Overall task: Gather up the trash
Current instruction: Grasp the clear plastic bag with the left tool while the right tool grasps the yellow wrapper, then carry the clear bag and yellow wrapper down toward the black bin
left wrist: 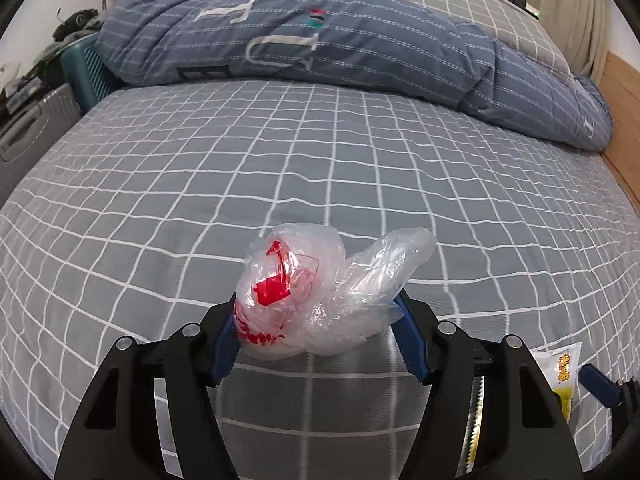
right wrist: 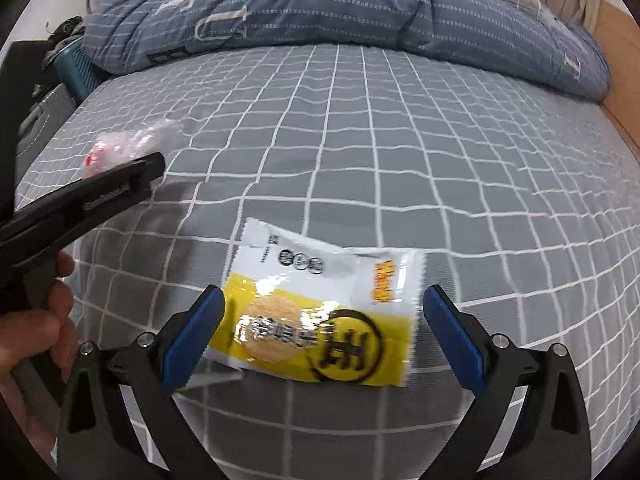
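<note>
Left gripper [left wrist: 316, 332]: low centre of the left wrist view, its blue pads pressed against both sides of a crumpled plastic bag [left wrist: 320, 292], so the jaws are clamped on it.
Plastic bag: clear film with red print, bulging up and forward from between the fingers, above the bed sheet [left wrist: 280, 152]; in the right wrist view it shows at the left edge, blurred, beyond the black finger.
Right gripper [right wrist: 322, 320]: low centre of its own view, jaws spread wide, one blue pad at each short end of a snack wrapper [right wrist: 320, 312]; whether the left pad touches the wrapper I cannot tell.
Snack wrapper: yellow and white, lying flat on the grey checked sheet; a corner of it shows at the lower right of the left wrist view.
Hand [right wrist: 32, 320]: lower left of the right wrist view, gripping the left tool's handle.
Duvet [left wrist: 340, 44]: blue striped, bunched across the top of both views, well apart from both grippers.
Suitcase [left wrist: 36, 120]: grey, at the left edge beside the bed.
Wooden bed frame [left wrist: 624, 120]: right edge.
</note>
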`<state>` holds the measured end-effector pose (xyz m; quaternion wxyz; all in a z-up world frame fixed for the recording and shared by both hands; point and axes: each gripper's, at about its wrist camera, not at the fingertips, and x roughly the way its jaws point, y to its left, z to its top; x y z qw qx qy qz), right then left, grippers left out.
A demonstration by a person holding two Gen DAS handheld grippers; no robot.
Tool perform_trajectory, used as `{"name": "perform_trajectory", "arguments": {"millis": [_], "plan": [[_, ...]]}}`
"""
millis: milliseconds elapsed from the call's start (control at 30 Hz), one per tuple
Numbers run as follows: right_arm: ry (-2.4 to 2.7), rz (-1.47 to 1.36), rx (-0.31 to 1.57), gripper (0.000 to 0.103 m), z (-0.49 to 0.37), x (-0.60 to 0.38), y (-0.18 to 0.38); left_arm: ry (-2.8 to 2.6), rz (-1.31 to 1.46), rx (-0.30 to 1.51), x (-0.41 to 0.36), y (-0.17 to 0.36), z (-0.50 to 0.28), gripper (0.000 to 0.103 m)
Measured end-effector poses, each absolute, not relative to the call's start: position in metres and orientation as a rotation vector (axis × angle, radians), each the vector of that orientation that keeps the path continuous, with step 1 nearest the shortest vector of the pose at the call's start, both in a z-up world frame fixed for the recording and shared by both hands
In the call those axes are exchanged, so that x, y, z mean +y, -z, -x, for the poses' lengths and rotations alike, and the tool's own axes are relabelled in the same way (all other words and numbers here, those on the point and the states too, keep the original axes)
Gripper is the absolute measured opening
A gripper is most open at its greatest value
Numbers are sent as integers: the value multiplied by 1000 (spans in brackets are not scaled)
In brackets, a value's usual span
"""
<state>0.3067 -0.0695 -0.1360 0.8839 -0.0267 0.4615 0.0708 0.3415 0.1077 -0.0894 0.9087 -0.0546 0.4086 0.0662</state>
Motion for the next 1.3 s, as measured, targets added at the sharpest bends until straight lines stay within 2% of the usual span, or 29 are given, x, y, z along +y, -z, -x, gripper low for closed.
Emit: {"name": "perform_trajectory", "arguments": {"millis": [167, 233, 300, 400, 467, 500, 600, 933, 1300], "plan": [[-103, 67, 973, 95, -312, -59, 150, -133, 108, 848, 113, 91, -340, 64], [-95, 47, 979, 92, -314, -61, 153, -135, 110, 847, 114, 90, -341, 64], [-80, 73, 986, 75, -316, -60, 157, -135, 114, 847, 116, 91, -341, 64], [-76, 148, 976, 69, -316, -56, 167, -133, 122, 849, 118, 91, -340, 64], [-78, 188, 968, 59, -313, -52, 170, -128, 140, 854, 118, 92, -340, 64], [-82, 203, 964, 50, -311, -50, 171, -127, 143, 855, 118, 92, -341, 64], [-108, 237, 960, 37, -307, -44, 173, -127, 130, 856, 113, 92, -341, 64], [-152, 168, 946, 26, -306, -58, 152, -125, 128, 848, 109, 81, -334, 64], [-152, 109, 900, 26, -284, -86, 112, -126, 99, 825, 96, 43, -298, 64]]}}
